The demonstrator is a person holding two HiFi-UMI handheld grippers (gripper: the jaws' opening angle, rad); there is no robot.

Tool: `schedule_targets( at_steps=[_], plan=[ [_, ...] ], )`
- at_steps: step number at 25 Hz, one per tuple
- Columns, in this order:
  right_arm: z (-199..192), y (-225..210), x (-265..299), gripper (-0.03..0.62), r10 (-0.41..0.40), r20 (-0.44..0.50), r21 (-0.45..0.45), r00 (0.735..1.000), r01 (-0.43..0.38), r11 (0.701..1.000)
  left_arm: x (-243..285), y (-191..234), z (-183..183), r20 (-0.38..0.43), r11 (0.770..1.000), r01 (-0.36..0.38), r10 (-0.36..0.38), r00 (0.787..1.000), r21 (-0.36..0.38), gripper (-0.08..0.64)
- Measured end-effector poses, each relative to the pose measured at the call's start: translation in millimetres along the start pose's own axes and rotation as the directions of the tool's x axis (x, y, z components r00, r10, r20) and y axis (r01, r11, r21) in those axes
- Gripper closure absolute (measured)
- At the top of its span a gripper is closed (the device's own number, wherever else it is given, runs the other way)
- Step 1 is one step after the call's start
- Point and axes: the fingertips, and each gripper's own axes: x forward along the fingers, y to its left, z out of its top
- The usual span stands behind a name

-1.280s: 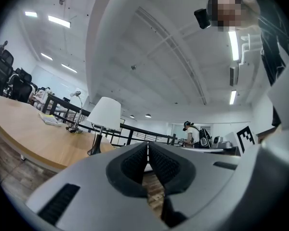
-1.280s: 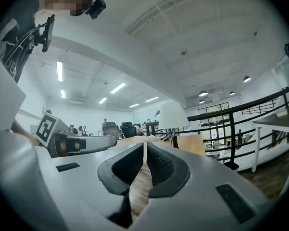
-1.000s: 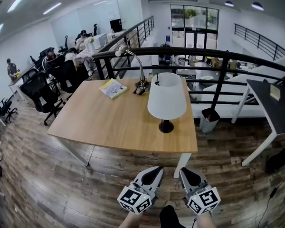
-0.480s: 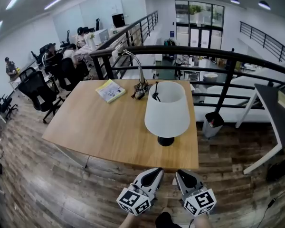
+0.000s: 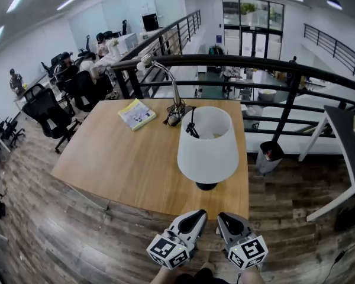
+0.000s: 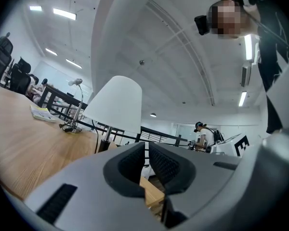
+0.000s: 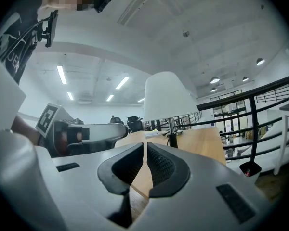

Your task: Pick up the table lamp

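As seen in the head view, the table lamp is stood upright near the front right corner of the wooden table. The left gripper and right gripper are held side by side just off the table's near edge, apart from the lamp. In the left gripper view, the jaws are seen clenched on nothing, with the lamp ahead to the left. In the right gripper view, the jaws are likewise pressed together and empty, with the lamp straight ahead.

Wood table: table lamp on it; gooseneck lamp just behind table lamp, yellow booklet behind-left of it.
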Motion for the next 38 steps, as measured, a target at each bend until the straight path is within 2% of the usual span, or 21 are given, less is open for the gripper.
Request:
schedule_targets(
  at_steps=[10, 13, 18, 23, 27, 31, 35, 38],
  plan=[
    [-10, -8, 16, 0.554, 0.027, -0.014, 0.020, 1.000, -0.027, 0.999, 16, 12, -5, -0.001, 0.999, -0.003, 0.003, 1.000, -0.052, 0.540],
    [-15, -17, 23, 0.554, 0.015, -0.020, 0.024, 1.000, -0.014, 1.000, 25, 20, -7, 0.015, 0.995, 0.018, -0.016, 1.000, -0.096, 0.478],
    [-22, -32, 39, 0.554, -0.021, -0.028, 0.034, 0.999, 0.022, 0.999, 38, 36, -2, 0.048, 0.981, 0.059, -0.051, 0.998, -0.184, 0.439],
    [-31, -41, 62, 0.553, -0.020, -0.057, 0.021, 0.998, 0.021, 1.000, 53, 61, 4, 0.107, 0.944, 0.102, -0.072, 0.992, -0.313, 0.387],
    [-36, -50, 80, 0.552, -0.030, -0.070, 0.017, 0.997, 0.031, 0.999, 65, 72, 6, 0.124, 0.919, 0.156, -0.118, 0.985, -0.363, 0.348],
    [-40, -58, 90, 0.552, -0.041, -0.075, 0.019, 0.996, 0.043, 0.999, 72, 78, 9, 0.161, 0.895, 0.203, -0.149, 0.976, -0.397, 0.342],
    [-46, -68, 100, 0.552, -0.058, -0.080, 0.024, 0.995, 0.060, 0.998, 76, 82, 15, 0.223, 0.858, 0.282, -0.202, 0.954, -0.429, 0.344],
    [-49, -72, 106, 0.552, -0.073, -0.091, 0.029, 0.993, 0.076, 0.997, 77, 83, 27, 0.307, 0.817, 0.362, -0.239, 0.921, -0.448, 0.359]
  ],
)
